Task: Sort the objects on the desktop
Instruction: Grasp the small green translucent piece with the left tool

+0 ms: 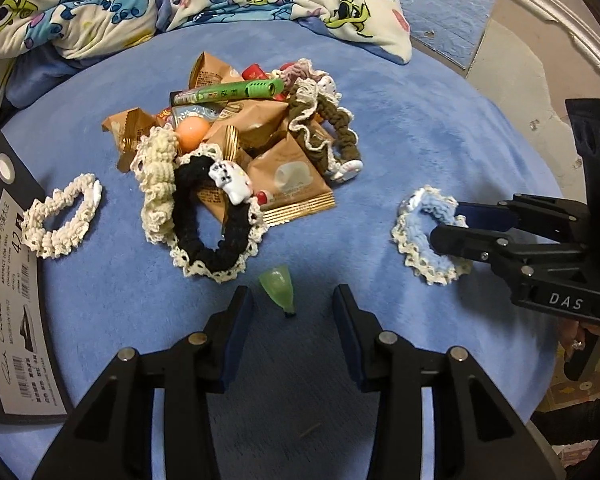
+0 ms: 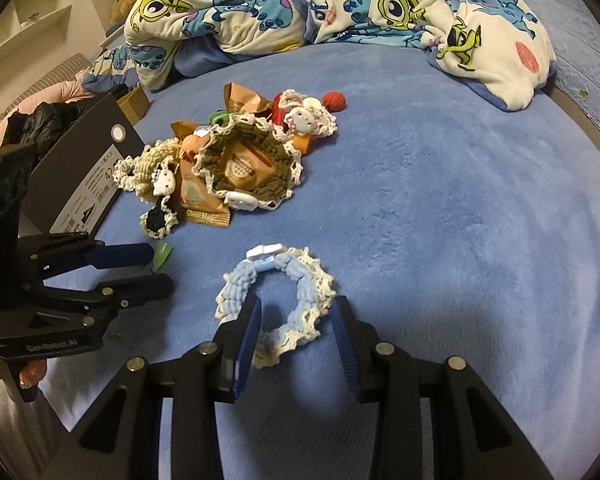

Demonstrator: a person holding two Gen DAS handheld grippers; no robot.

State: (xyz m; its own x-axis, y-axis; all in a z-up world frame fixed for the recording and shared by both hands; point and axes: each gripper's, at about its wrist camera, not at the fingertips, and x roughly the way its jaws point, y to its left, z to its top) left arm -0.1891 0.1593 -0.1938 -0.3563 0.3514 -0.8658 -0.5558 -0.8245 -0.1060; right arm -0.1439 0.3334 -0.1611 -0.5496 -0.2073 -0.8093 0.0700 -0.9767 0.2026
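A pile of snack packets [image 1: 287,178], scrunchies, an orange ball [image 1: 191,133] and a green tube [image 1: 229,94] lies on the blue blanket [image 1: 400,128]. My left gripper [image 1: 292,300] is open, with a small green cap [image 1: 279,286] just ahead between its fingertips. My right gripper [image 2: 297,312] is open, its jaws either side of the near part of a light blue scrunchie [image 2: 275,304]. That scrunchie also shows in the left wrist view [image 1: 424,240]. A cream scrunchie [image 1: 61,216] lies apart at the left. A black scrunchie [image 1: 215,228] lies at the pile's front.
A black shoebox [image 1: 7,280] stands at the left edge; it also shows in the right wrist view [image 2: 79,172]. A cartoon-print quilt [image 2: 340,4] is bunched at the back. A red knitted ball [image 2: 334,101] lies behind the pile. The bed edge and floor [image 1: 512,64] are at the right.
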